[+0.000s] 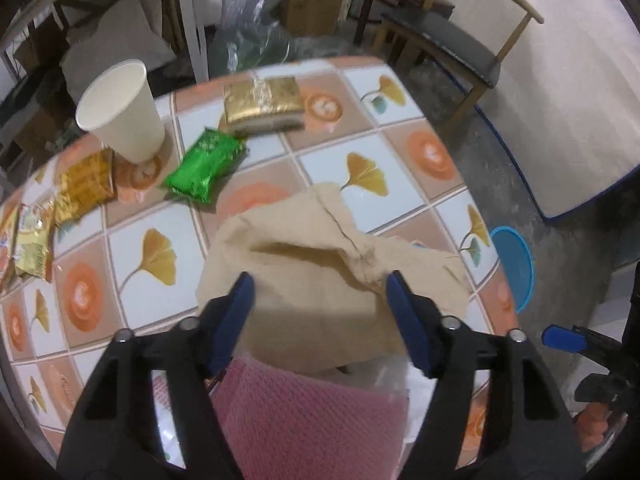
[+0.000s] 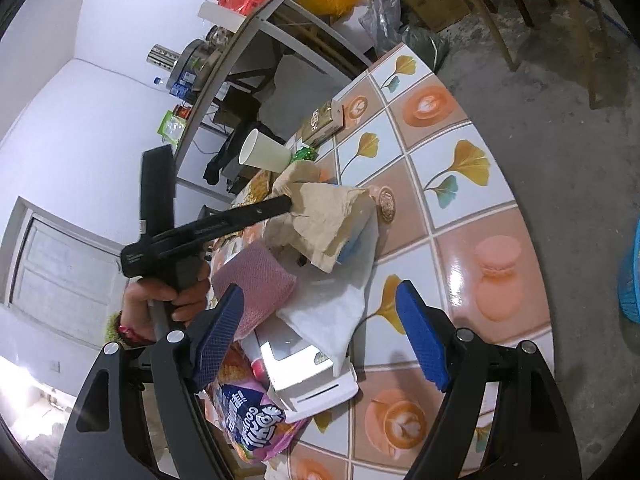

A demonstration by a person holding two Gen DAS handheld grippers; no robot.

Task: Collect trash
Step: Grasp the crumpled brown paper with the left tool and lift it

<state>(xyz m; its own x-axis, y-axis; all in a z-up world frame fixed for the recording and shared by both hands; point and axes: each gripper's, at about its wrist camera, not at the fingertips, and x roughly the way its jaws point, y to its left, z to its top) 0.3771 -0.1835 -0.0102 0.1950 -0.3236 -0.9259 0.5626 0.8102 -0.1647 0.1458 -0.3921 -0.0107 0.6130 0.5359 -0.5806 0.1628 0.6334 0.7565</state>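
Left wrist view first: my left tongs (image 1: 320, 292) stand apart, with the crumpled brown paper (image 1: 320, 264) between the blue pads. I cannot tell if the pads press on it. From the right wrist view the paper looks lifted off the surface (image 1: 360, 136), hanging at the tip of those tongs, so it seems caught there. Just under my left tongs lies a pink mesh cloth (image 1: 304, 412). Past the paper I see a green wrapper (image 1: 204, 166), then a white paper cup (image 1: 120, 110) standing up, and a gold packet (image 1: 262, 100) farther back. Yellow snack bags (image 1: 60, 200) lie at the left edge.

My right tongs (image 2: 320, 328) are released and grasp nothing. Below them are a white box (image 2: 312, 376), a white tissue (image 2: 332, 304) and a purple snack bag (image 2: 248, 420). A hand (image 2: 168, 296) grips the other handle.
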